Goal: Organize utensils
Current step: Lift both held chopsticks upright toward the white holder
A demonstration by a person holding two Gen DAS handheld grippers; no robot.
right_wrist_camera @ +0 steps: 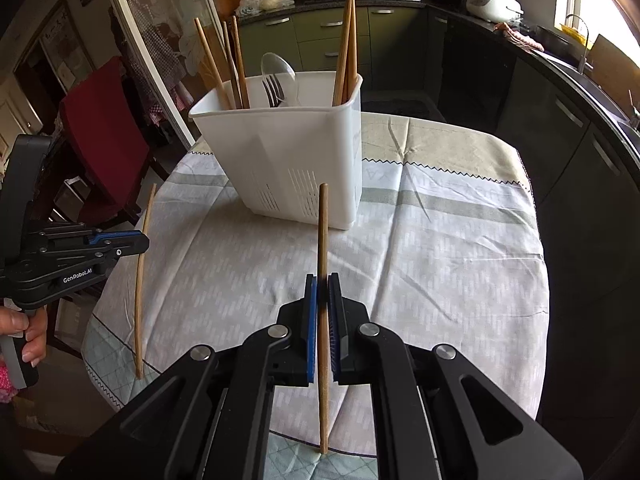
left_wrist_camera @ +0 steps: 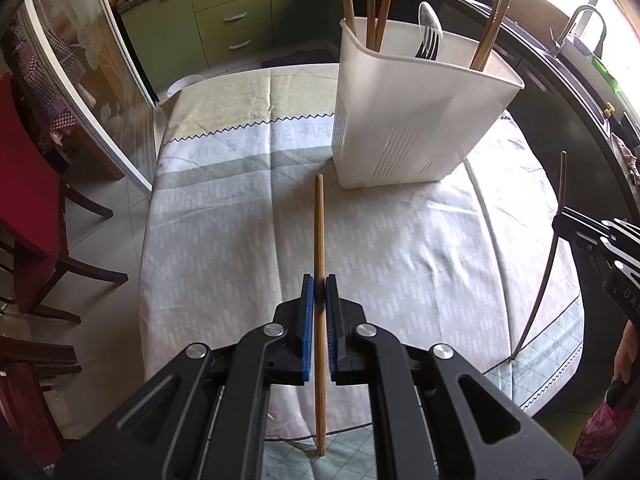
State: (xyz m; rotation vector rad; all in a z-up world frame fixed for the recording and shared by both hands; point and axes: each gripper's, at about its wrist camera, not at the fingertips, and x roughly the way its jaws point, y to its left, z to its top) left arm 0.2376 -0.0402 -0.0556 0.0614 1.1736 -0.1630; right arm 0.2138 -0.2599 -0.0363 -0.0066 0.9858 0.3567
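Left gripper [left_wrist_camera: 319, 280] jaws clamped on a light brown wooden chopstick [left_wrist_camera: 319, 240], gripped near its middle, stick running 12 to 6 through the blue pads [left_wrist_camera: 307, 320]. Right gripper [right_wrist_camera: 322, 278] jaws likewise pinched shut on a second, darker wooden chopstick [right_wrist_camera: 323, 240], also mid-length, tip pointing to 12. Both sticks are clear of the table, over its near edge.

White slotted plastic utensil holder [left_wrist_camera: 400, 120] stands at 1 o'clock from the left jaws and 11 o'clock from the right, on the pale patterned tablecloth [right_wrist_camera: 440, 240]. It already holds several wooden chopsticks [right_wrist_camera: 236, 64], a metal fork [right_wrist_camera: 272, 88] and a clear plastic spoon [right_wrist_camera: 280, 68].

Risks: thin round sticks held at one point can pivot or slip in the pads. Upright chopsticks crowd the compartments, so an incoming tip can snag them or the rim and tip the light holder. Both grippers converging may collide.
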